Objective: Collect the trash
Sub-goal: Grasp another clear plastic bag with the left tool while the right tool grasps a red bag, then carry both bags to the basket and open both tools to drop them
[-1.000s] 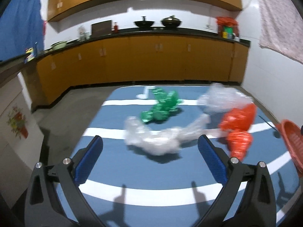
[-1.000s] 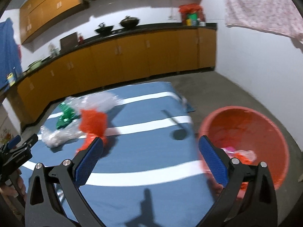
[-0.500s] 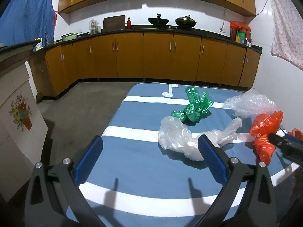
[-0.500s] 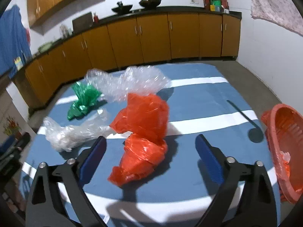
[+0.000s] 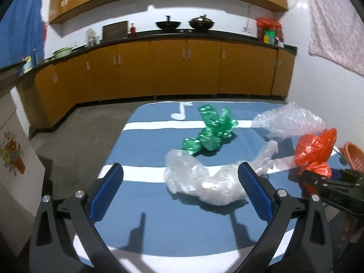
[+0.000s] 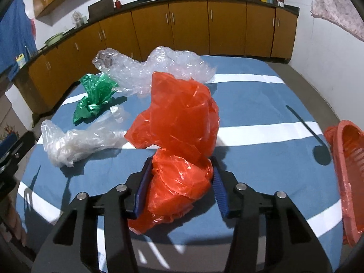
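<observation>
My right gripper (image 6: 179,170) is shut on a crumpled red plastic bag (image 6: 179,127) on the blue striped table (image 6: 250,104); the bag also shows in the left wrist view (image 5: 316,152). My left gripper (image 5: 182,182) is open and empty, hovering near a clear plastic bag (image 5: 200,182), which also shows in the right wrist view (image 6: 75,141). A green bag (image 5: 211,132) and a bubble-wrap sheet (image 5: 289,122) lie farther back. An orange basket (image 6: 348,173) stands at the table's right side.
Orange kitchen cabinets (image 5: 182,68) with a dark counter run along the back wall. A grey floor (image 5: 68,141) lies left of the table. A white wall (image 6: 329,45) with a hanging cloth is at the right.
My right gripper moved in over the red bag and closed on it. My left gripper stayed open and shifted slightly relative to the clear bag.
</observation>
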`<state>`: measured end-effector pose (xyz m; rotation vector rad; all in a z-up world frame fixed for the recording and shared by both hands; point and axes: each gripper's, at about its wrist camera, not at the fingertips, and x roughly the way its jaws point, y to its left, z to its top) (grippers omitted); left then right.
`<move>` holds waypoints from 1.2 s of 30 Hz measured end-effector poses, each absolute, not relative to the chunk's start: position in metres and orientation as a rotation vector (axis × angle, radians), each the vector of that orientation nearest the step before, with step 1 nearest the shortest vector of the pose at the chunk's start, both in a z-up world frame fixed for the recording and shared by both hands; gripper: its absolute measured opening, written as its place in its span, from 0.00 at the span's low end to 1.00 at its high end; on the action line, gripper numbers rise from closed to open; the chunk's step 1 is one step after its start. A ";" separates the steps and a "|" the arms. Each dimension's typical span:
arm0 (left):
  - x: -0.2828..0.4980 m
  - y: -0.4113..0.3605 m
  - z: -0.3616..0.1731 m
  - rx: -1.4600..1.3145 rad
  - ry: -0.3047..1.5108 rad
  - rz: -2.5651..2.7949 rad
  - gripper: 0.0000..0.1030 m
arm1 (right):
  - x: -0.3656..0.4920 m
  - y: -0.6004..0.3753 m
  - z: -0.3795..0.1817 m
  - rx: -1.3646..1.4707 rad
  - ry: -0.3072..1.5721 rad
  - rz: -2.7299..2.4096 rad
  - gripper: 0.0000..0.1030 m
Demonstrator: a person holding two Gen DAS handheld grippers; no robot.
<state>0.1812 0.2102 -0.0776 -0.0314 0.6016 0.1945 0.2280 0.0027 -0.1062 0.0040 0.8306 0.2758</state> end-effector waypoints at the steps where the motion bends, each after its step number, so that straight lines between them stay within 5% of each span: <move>1: 0.184 0.207 -0.078 -0.017 0.604 0.188 0.96 | 0.225 -0.003 -0.106 0.010 0.830 0.270 0.48; 9: 0.215 0.189 -0.094 0.052 0.690 0.088 0.94 | 0.215 -0.035 -0.106 0.067 0.834 0.228 0.48; 16: 0.227 0.181 -0.109 0.005 0.806 -0.028 0.64 | 0.209 -0.044 -0.108 0.082 0.841 0.213 0.48; 25: 0.236 0.164 -0.114 -0.008 0.857 -0.099 0.63 | 0.201 -0.057 -0.103 0.095 0.828 0.191 0.48; 36: 0.227 0.154 -0.112 -0.007 0.841 -0.103 0.43 | 0.185 -0.079 -0.093 0.113 0.800 0.152 0.48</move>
